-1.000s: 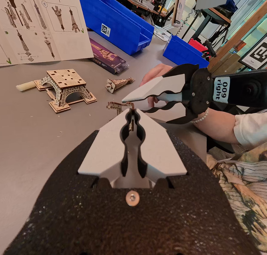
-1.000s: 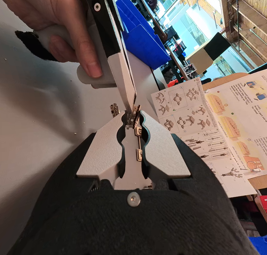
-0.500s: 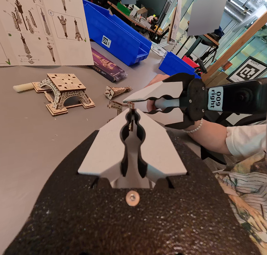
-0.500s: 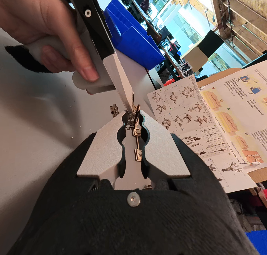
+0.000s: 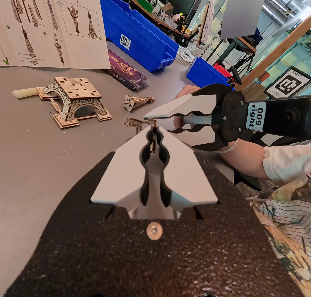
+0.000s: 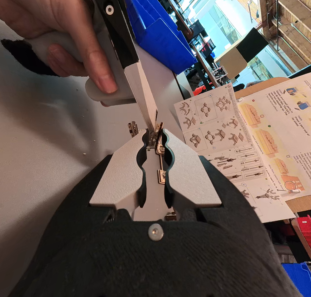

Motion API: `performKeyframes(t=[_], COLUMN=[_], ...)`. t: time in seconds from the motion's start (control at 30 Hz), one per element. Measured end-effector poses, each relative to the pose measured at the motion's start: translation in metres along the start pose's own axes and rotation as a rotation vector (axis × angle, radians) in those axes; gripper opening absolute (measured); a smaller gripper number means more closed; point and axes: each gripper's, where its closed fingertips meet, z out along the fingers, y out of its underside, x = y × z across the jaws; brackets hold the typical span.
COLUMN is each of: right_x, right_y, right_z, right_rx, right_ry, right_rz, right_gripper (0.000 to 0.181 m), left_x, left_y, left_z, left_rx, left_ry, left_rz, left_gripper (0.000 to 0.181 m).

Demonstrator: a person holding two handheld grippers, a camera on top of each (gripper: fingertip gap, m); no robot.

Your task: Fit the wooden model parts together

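Note:
My left gripper (image 5: 153, 128) is shut on a small wooden part (image 5: 152, 145) held above the grey table. My right gripper (image 6: 154, 131) is shut on a flat wooden frame piece (image 6: 160, 164) and a lattice part (image 6: 151, 141). The two grippers meet tip to tip. The right gripper (image 5: 149, 118) comes in from the right in the left wrist view, with a lattice bracket (image 5: 134, 122) sticking out to the left. The left gripper's finger (image 6: 143, 103) comes down from above in the right wrist view. The tower base (image 5: 75, 100) and a tapered tower section (image 5: 137, 101) stand on the table.
An instruction sheet (image 5: 50, 26) stands at the back left, and more sheets (image 6: 244, 145) lie to the right. Blue bins (image 5: 138, 31), a purple box (image 5: 126, 73) and a white stick (image 5: 24, 92) sit beyond the base. A hand (image 6: 50, 27) holds the left gripper. My two grippers' fingertips are within a few centimetres of each other.
Both grippers stay shut and tip to tip on the wooden parts. The pair has shifted slightly, and the left gripper's hand now shows larger in the right wrist view.

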Motion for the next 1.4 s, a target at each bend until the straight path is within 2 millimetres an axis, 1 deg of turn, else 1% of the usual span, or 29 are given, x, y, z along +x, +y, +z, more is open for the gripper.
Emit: performKeyframes(t=[0.27,0.43,0.67,0.8,1.0,1.4], right_x=[0.011,0.020,0.018,0.019,0.019,0.018], right_y=[-0.007,-0.007,-0.006,-0.004,-0.002,-0.001], right_z=[-0.003,-0.005,-0.003,-0.001,0.000,0.002], right_rx=[0.053,0.044,0.019,-0.007,-0.009,-0.041], right_ry=[0.060,0.117,0.121,0.139,0.126,0.138], right_rz=[0.036,0.039,0.016,0.026,0.089,-0.062], right_gripper=[0.012,0.025,0.011,0.010,0.009,0.008], left_x=[0.004,0.004,0.002,-0.001,-0.002,-0.004], left_y=[-0.012,-0.015,-0.018,-0.019,-0.020,-0.017], left_z=[-0.001,0.000,0.001,0.001,0.001,0.001], left_rx=[0.085,0.118,0.162,0.180,0.190,0.148], left_ry=[0.025,0.012,-0.023,-0.042,-0.056,-0.112], left_rz=[-0.045,-0.055,-0.066,-0.071,-0.072,0.030], left_gripper=[0.001,0.000,0.000,0.001,0.001,0.001])
